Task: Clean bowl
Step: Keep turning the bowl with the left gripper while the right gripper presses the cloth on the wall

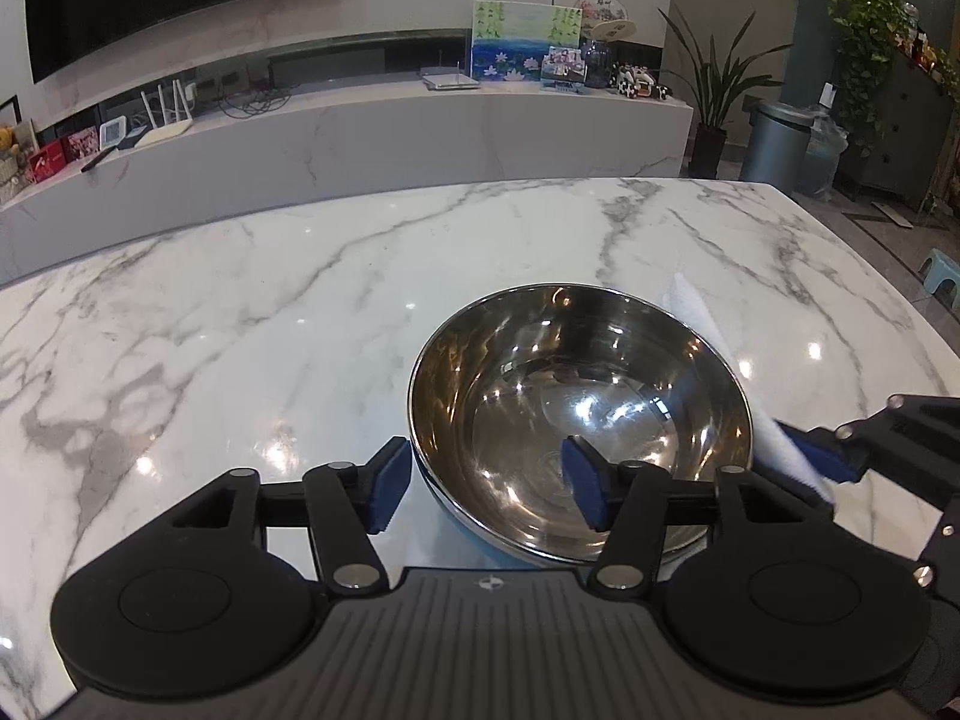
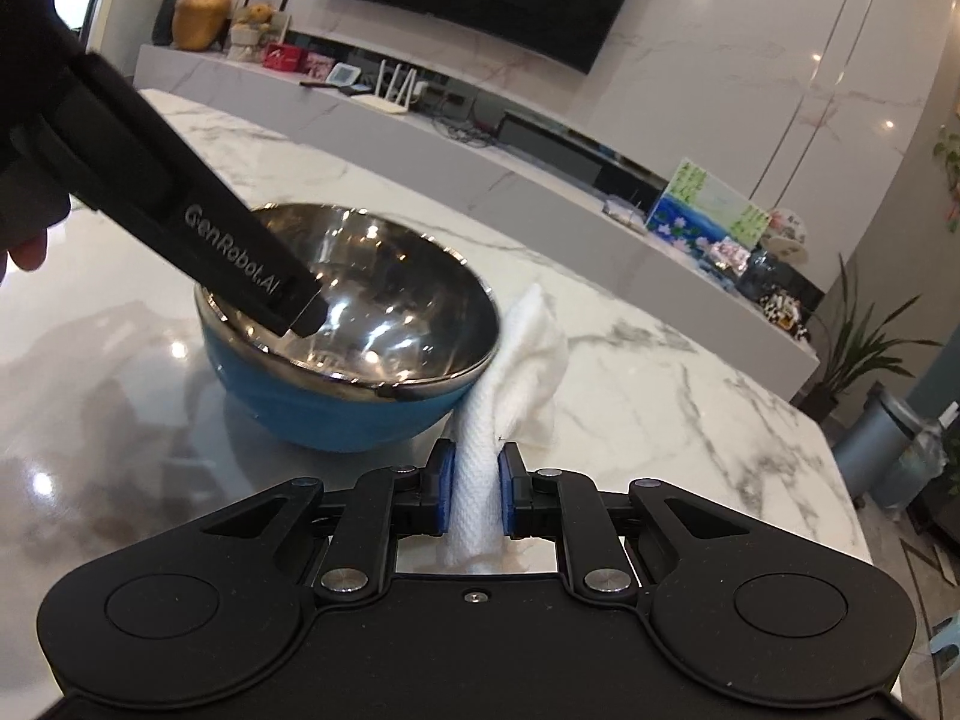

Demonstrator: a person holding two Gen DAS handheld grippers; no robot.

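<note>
The near rim of the steel bowl (image 1: 579,414) is straddled by the left gripper (image 1: 489,483), jaws parted, unclamped; a white paper towel (image 2: 480,480) is pinched by the right gripper (image 2: 475,489), just beside the bowl.

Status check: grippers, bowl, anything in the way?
Left gripper open, jaws straddling near rim of blue steel-lined bowl. Right gripper shut on white paper towel, beside bowl. Nothing blocking.
</note>
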